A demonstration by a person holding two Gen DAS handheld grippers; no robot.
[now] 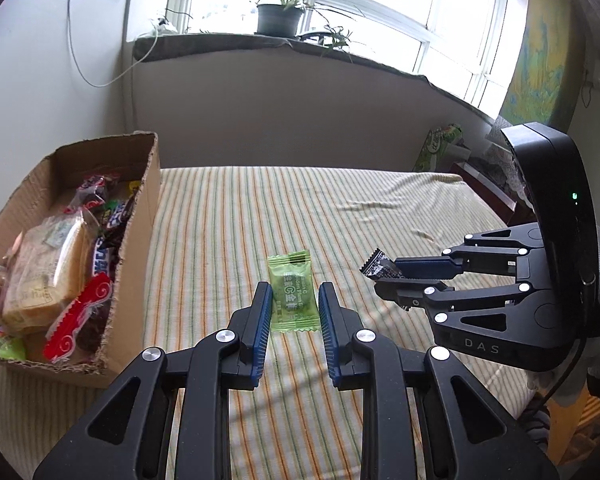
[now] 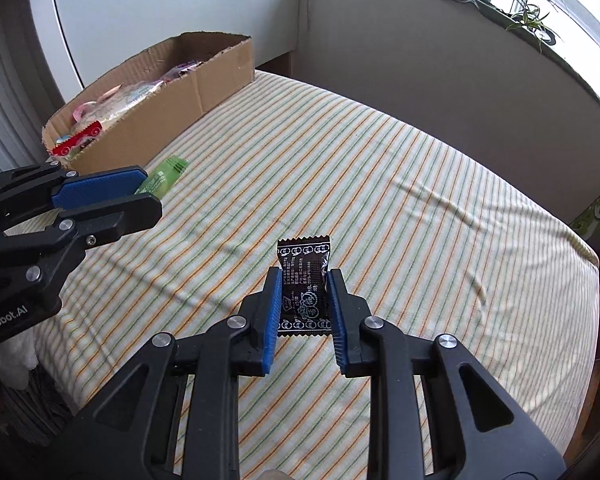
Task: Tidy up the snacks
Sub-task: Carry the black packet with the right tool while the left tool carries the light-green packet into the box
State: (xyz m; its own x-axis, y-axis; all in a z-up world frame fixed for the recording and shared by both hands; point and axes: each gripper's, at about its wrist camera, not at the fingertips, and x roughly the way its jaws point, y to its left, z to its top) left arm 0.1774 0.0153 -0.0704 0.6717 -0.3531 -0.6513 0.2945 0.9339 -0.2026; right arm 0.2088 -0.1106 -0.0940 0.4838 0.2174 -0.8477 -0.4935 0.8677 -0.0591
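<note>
— Looking along the left gripper (image 1: pixel 291 303), what sits between its blue pads?

— A green candy packet (image 1: pixel 293 295), clamped at its two long sides, its crimped far end sticking out past the fingertips. The packet hangs above the striped cloth (image 1: pixel 340 208), not lying on it.

— And the right gripper (image 2: pixel 304 285)?

— Clamped as well, on a black candy packet (image 2: pixel 305 280) printed with white figures. Its zigzag top edge pokes out ahead of the tips; the lower edge reaches back between the pads.

— Where is the box from each claw?

— The cardboard box (image 1: pixel 138 240) stands to the left of the left gripper, close by, its near corner level with the fingers. From the right gripper it lies ahead and off to the left, beyond the other gripper. Inside are wrapped snacks: a bread-like pack (image 1: pixel 46 272), a red-and-white wrapper (image 1: pixel 78 316), dark bars behind them.

— How do the two claws stand to each other?

— Side by side and apart, each pointing down at the cloth, the right one to the right of the left.

— Anything behind?

— A sill with a potted plant (image 1: pixel 281 12) far ahead.
</note>
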